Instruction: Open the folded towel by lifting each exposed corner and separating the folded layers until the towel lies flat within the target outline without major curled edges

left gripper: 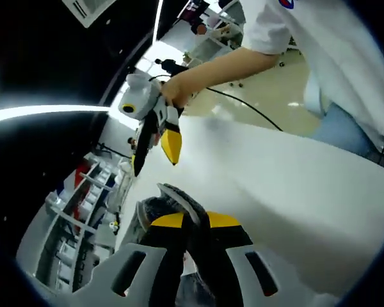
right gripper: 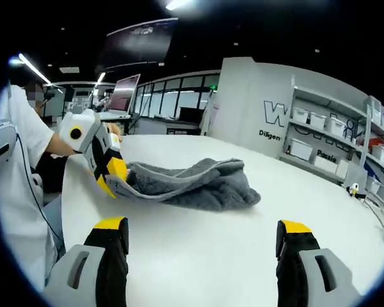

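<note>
The grey towel (right gripper: 192, 182) lies folded and bunched on the white table (right gripper: 243, 256), with a lighter hem along its lifted top layer. My left gripper (right gripper: 112, 173) is shut on that layer's corner at the towel's left end and holds it slightly raised. In the left gripper view the pinched grey towel edge (left gripper: 173, 199) pokes up between the closed yellow-tipped jaws of the left gripper (left gripper: 197, 220). My right gripper (right gripper: 203, 225) stands wide open, short of the towel and holding nothing. It also appears as the right gripper (left gripper: 155, 153) held in a hand above the table.
The person in a white shirt (right gripper: 16, 147) stands at the table's left edge. Shelves with white bins (right gripper: 320, 131) line the right wall, and a small figure (right gripper: 353, 189) sits near the table's far right edge. Bare tabletop (left gripper: 294, 185) spreads beyond the towel.
</note>
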Action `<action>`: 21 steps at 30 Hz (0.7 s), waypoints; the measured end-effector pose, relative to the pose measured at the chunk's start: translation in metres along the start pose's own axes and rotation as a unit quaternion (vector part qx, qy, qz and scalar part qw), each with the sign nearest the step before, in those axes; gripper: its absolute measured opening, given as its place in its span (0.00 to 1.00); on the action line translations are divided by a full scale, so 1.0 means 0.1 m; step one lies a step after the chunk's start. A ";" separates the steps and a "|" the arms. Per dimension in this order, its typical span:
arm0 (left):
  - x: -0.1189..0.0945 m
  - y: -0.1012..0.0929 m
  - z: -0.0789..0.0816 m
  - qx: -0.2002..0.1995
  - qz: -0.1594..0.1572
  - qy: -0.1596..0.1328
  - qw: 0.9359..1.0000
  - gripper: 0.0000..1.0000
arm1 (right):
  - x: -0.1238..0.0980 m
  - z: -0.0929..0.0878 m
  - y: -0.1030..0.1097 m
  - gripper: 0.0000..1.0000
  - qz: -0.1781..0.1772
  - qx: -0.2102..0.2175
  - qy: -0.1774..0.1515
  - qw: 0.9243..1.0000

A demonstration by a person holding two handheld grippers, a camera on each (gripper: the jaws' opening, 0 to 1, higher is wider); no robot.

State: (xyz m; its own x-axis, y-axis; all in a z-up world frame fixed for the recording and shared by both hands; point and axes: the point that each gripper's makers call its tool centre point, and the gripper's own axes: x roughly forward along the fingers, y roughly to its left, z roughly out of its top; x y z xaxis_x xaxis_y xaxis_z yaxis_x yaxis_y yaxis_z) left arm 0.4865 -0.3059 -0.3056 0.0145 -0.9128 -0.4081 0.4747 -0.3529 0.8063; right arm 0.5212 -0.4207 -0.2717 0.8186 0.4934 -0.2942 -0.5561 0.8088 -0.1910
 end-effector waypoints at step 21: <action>0.31 -0.41 0.17 0.097 -0.069 0.001 0.993 0.10 | -0.35 -0.03 0.32 0.97 0.022 -0.017 0.014 1.000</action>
State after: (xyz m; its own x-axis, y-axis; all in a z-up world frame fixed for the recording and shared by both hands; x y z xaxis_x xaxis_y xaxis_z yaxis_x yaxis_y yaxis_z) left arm 0.4524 -0.3230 -0.3436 -0.0381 -0.8525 -0.5214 0.2945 -0.5081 0.8094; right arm 0.4741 -0.4127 -0.2701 0.7891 0.5192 -0.3283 -0.5966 0.7749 -0.2087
